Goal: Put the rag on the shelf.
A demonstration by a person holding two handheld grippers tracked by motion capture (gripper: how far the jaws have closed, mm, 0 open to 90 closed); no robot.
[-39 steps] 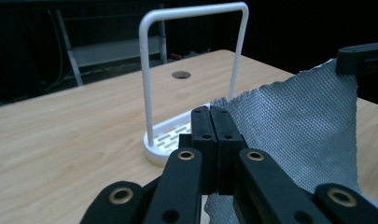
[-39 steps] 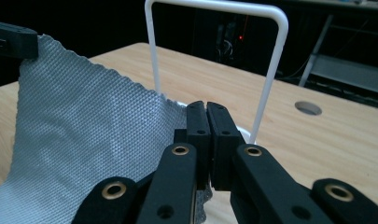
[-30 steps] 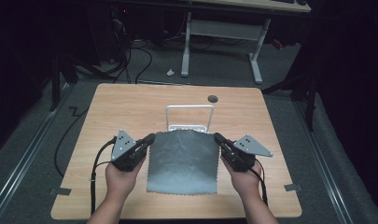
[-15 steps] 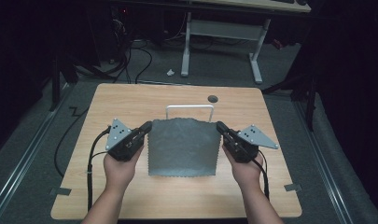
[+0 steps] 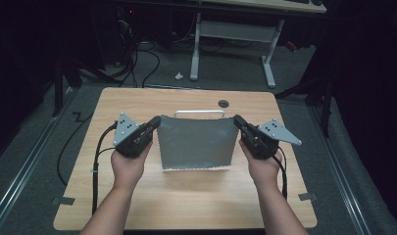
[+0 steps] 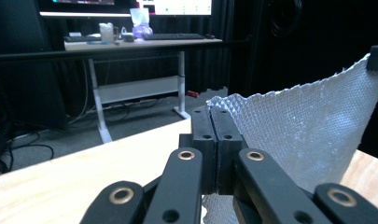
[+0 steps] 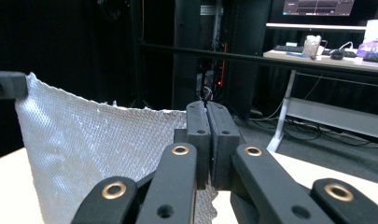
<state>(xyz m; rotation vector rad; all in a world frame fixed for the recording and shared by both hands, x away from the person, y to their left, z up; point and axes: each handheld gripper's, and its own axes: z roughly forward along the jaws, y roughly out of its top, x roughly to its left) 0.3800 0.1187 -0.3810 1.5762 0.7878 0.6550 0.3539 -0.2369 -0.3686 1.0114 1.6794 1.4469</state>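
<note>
Overhead, two tongs [image 5: 158, 122] [image 5: 236, 121] clamp one grey cloth [image 5: 196, 143].

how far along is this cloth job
Done: both top corners of the grey cloth are pinched, by the left gripper and the right gripper. In hand: the cloth hangs spread between them above the table. Left: hanging it over the metal rack behind, probably.

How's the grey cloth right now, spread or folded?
Spread, in a single layer. The grey cloth hangs stretched between the left gripper and right gripper, each shut on a top corner, its bottom edge over the table.
</note>
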